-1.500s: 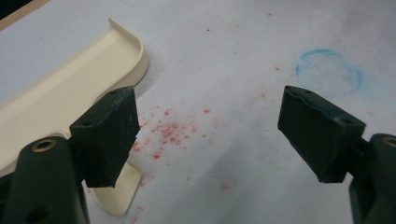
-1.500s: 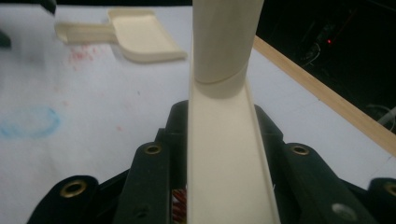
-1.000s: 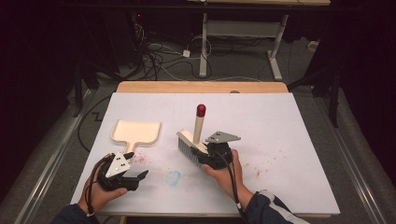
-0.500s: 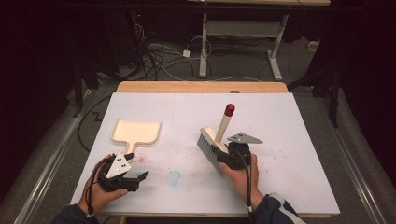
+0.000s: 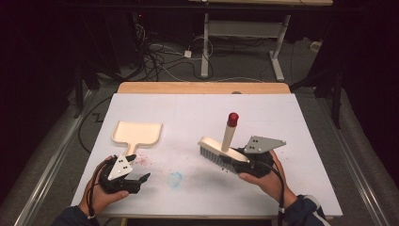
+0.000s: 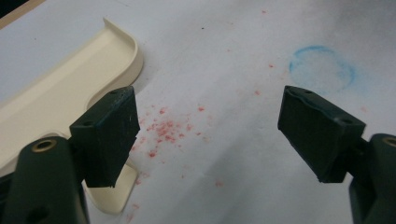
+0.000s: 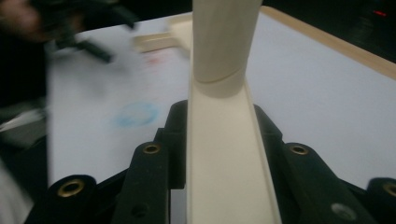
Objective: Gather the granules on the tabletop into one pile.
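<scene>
A cream brush with grey bristles and a red-tipped handle hangs just above the white table at centre right. My right gripper is shut on the end of its back. In the right gripper view the brush back runs up between the jaws, which press on both its sides. A cream dustpan lies flat at the left. My left gripper rests near the front left edge, open, nothing between its jaws. In the left gripper view the dustpan handle lies beside the left jaw.
Red crumbs are scattered on the table between the left jaws, close to the dustpan. A faint blue ring marks the table near the front. A wooden strip borders the far edge. Cables and a desk frame lie on the floor beyond.
My right gripper has carried the brush to the right and a little upward, away from the dustpan. The left gripper and the dustpan have stayed put.
</scene>
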Motion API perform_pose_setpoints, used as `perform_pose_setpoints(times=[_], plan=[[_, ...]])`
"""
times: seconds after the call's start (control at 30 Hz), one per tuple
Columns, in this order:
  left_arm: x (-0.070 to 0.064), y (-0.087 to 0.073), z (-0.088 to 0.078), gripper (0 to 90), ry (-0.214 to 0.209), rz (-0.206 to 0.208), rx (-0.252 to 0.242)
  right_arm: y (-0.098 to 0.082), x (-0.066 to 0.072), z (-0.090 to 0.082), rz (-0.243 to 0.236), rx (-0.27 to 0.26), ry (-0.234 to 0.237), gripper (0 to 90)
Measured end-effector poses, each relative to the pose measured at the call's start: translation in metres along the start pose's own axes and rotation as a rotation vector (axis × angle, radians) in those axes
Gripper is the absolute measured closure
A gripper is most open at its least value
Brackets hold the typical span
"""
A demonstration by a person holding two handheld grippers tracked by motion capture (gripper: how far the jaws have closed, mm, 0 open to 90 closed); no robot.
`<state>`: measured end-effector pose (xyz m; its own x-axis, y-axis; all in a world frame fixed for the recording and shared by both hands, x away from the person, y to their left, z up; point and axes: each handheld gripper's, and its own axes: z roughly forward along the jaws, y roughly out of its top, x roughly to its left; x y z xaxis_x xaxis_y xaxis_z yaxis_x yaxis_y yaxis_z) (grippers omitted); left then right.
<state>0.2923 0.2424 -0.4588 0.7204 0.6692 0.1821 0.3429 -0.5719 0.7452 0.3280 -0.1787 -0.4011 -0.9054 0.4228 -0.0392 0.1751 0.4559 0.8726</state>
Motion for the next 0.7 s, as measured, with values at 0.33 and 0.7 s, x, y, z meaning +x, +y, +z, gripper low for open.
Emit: perform_pose_setpoints(times=[0.33,0.7], plan=[[0.000,0.001,0.002,19.8,-0.007,0.005,0.008,-0.031,-0.004,0.017,-0.192,0.098,0.216,67.4],[-0.001,0.001,0.006,19.8,-0.018,0.004,0.019,-0.025,-0.053,0.043,-0.189,0.050,0.198,67.4]])
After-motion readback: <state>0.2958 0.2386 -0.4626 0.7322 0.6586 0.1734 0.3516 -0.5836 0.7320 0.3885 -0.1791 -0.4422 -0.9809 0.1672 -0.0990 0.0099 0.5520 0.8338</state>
